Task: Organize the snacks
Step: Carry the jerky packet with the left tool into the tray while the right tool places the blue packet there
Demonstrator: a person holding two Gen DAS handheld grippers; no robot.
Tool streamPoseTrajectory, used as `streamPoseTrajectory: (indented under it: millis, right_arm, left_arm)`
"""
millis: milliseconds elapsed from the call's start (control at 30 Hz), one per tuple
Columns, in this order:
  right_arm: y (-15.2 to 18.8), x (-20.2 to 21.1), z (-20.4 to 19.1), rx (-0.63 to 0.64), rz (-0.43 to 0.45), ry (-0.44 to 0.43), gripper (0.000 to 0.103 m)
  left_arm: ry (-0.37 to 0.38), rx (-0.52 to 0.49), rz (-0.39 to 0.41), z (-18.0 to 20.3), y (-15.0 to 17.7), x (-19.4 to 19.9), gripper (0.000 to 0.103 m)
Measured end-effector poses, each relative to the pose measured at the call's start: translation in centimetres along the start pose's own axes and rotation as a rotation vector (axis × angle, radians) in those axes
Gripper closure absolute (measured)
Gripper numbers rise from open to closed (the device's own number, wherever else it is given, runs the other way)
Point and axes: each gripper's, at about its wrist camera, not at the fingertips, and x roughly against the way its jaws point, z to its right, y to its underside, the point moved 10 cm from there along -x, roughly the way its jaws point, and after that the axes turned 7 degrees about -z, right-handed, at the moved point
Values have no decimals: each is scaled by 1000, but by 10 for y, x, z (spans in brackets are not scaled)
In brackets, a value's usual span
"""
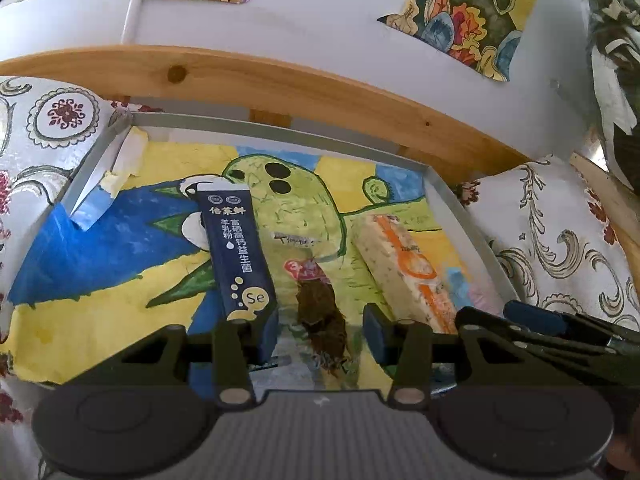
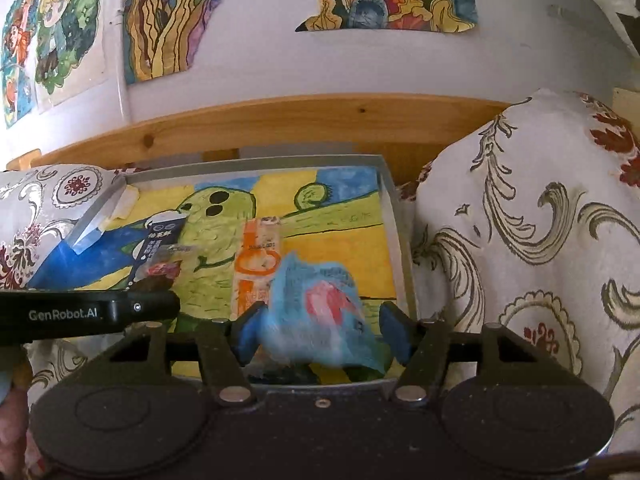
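A grey-rimmed tray (image 1: 280, 130) lined with a painted sheet holds the snacks. A dark blue sachet (image 1: 236, 248) lies at its left, and an orange-and-white bar (image 1: 408, 264) lies at its right. My left gripper (image 1: 322, 334) is open, low over the tray, with a clear-wrapped brown snack (image 1: 320, 312) lying between its fingers. In the right wrist view my right gripper (image 2: 322, 334) is open over the tray's near right part (image 2: 390, 208). A blurred light blue packet (image 2: 316, 312) with a pink patch sits between its fingers. The sachet (image 2: 154, 248) and bar (image 2: 256, 264) lie beyond it.
Patterned white cloth (image 2: 520, 240) bunches up on both sides of the tray. A wooden rail (image 1: 320, 84) runs behind it, under a white wall with painted cut-outs. The left gripper's black body (image 2: 100, 312) crosses the right wrist view at the left.
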Motion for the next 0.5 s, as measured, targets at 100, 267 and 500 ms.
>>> streamPoseTrajectory:
  millis: [100,267,500]
  right_arm:
    - [1,2,-4,23,13,-5,36]
    - [-5,16,-8,61,74,2,24]
    - [-12,44,-6,122,160,44,11]
  left_arm:
    - [-4,-4,0,0,1,0,54]
    - [3,31,-1,-1,1,4,44]
    - [-25,74,53,-9,-4,23,23]
